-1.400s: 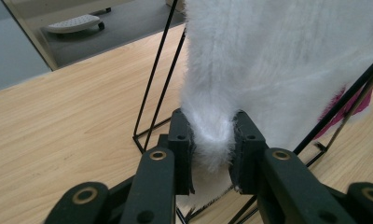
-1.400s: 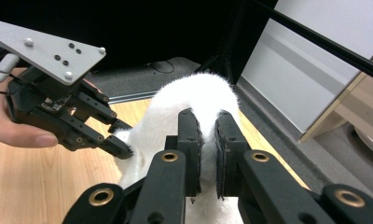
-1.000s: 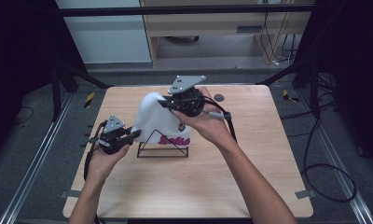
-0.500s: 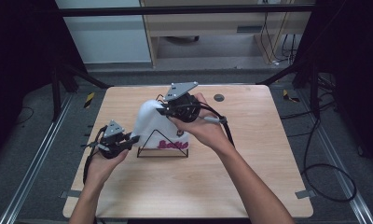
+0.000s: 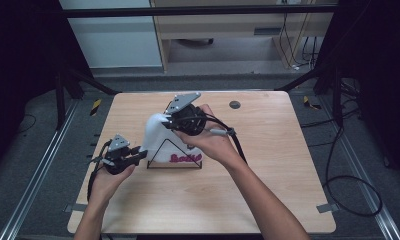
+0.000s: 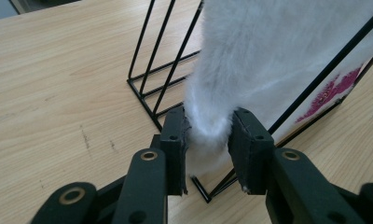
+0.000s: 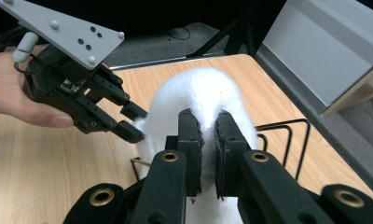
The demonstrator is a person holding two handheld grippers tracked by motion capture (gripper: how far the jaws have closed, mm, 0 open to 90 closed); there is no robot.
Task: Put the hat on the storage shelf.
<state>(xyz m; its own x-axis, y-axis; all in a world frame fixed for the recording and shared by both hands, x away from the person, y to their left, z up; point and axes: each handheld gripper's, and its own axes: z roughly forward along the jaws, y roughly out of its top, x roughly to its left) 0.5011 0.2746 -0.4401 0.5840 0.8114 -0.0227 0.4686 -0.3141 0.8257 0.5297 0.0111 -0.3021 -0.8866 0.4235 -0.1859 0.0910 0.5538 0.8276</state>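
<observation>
Fluffy white cloth with pink letters point(image 5: 160, 142) draped over black wire rack point(image 5: 174, 154) mid-table. Pinched by left gripper point(image 6: 208, 144) low, right gripper point(image 7: 207, 140) up top. Could tip rack if tugged hard.

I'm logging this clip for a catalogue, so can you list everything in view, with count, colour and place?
Table: one, light wood, centre of the high view.
Wire rack: one, black, near the table's middle.
Fluffy cloth: one, white with pink lettering at its lower edge, draped over the rack.
Round disc: one, dark, far part of the table.
Left gripper: one, black, at the cloth's lower end, jaws pinching it.
Right gripper: one, black with a grey plate, at the cloth's top, jaws closed on it.
Hands: two, one on each gripper.
</observation>
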